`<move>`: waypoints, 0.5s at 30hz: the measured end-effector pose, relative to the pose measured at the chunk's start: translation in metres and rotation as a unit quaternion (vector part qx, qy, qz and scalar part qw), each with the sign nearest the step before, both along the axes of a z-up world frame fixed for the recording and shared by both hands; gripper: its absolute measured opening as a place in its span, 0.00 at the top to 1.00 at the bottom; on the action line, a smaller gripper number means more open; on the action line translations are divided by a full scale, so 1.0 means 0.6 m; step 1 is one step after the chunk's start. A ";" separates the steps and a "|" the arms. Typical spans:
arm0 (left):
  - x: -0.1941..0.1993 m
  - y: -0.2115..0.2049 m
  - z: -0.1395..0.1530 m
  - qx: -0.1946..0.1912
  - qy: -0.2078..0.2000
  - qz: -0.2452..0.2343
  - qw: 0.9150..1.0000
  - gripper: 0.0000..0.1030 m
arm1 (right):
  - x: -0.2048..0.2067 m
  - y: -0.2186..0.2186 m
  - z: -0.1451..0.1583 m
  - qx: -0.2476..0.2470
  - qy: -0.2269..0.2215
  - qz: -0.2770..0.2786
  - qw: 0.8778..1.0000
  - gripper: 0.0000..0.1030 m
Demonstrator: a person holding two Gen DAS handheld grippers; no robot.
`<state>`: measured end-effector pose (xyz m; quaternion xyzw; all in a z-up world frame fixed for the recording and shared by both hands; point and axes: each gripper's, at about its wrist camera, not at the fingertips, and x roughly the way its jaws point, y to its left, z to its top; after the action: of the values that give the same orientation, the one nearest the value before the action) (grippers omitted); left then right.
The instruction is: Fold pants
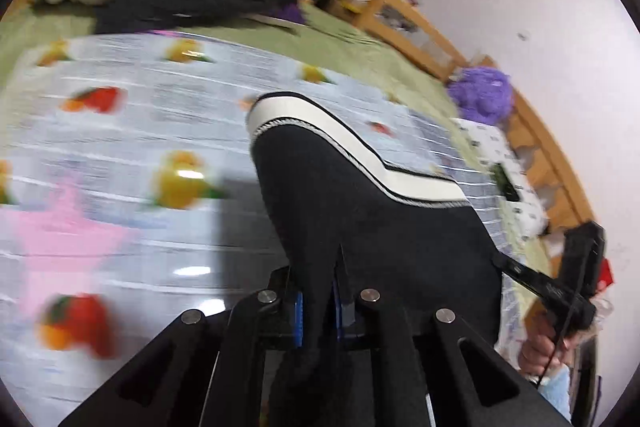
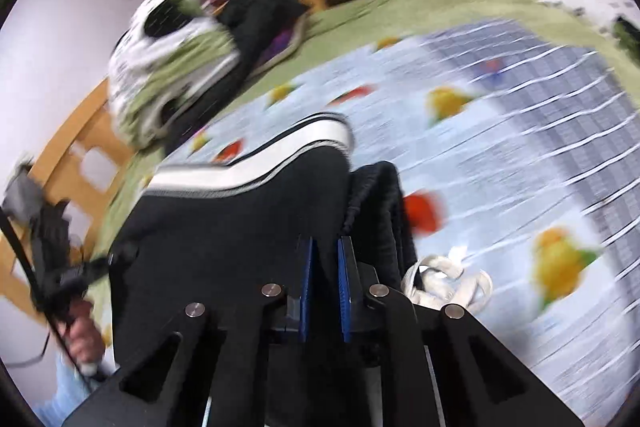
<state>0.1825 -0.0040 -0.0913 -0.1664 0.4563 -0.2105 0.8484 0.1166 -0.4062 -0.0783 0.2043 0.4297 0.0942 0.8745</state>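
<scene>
My left tongs are nipped on a fold of the pants, black cloth bunched between the blue pads. My right tongs pinch the same garment near its ribbed waistband, pads narrow with cloth between them. The pants hang stretched between the two, lifted off the mat, their white stripe curving along the far edge.

To do this fold well, I judge I should keep both grips level and the cloth taut, carry the held edge across in one sweep, and lay it so the stripe lines up edge on edge before letting go. The white drawstring dangles loose by my right tongs and could get trapped in the fold; better it be tucked inside.

Around: the fruit-printed mat is spread on the green bed. A heap of bedding and dark clothes sit at the far side, a purple plush by the wooden rail. None lies where the pants would land.
</scene>
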 end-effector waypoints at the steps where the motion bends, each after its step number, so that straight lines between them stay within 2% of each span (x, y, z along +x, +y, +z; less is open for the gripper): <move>1: 0.001 0.025 -0.002 0.014 0.003 0.008 1.000 0.90 | 0.003 0.028 -0.002 0.006 0.000 0.013 1.000 0.95; 3: 0.003 0.052 -0.016 0.041 0.010 0.016 0.999 0.90 | 0.014 0.082 -0.012 -0.007 0.001 0.037 0.999 0.96; 5: 0.003 0.075 -0.048 0.051 0.032 0.019 0.998 0.88 | 0.016 0.118 -0.030 -0.056 0.003 0.047 0.997 0.96; 7: -0.001 0.088 -0.081 0.047 0.050 0.031 0.997 0.80 | 0.028 0.140 -0.063 -0.100 0.025 0.055 0.993 0.95; 10: -0.012 0.091 -0.097 0.070 0.049 0.046 0.995 0.70 | 0.027 0.144 -0.075 -0.138 0.025 0.057 0.989 0.94; 12: -0.020 0.085 -0.096 0.083 0.046 0.038 0.995 0.67 | 0.022 0.140 -0.068 -0.149 0.025 0.056 0.987 0.83; 14: -0.031 0.093 -0.092 0.089 0.033 0.035 0.995 0.60 | 0.015 0.126 -0.056 -0.149 0.019 0.046 0.988 0.81; 15: -0.039 0.101 -0.091 0.085 0.028 0.037 0.995 0.53 | 0.010 0.123 -0.050 -0.147 0.017 0.039 0.988 0.75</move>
<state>0.1591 0.0565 -0.1462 -0.1161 0.4896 -0.1342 0.8537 0.1229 -0.3322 -0.1083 0.0580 0.4610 0.0604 0.8834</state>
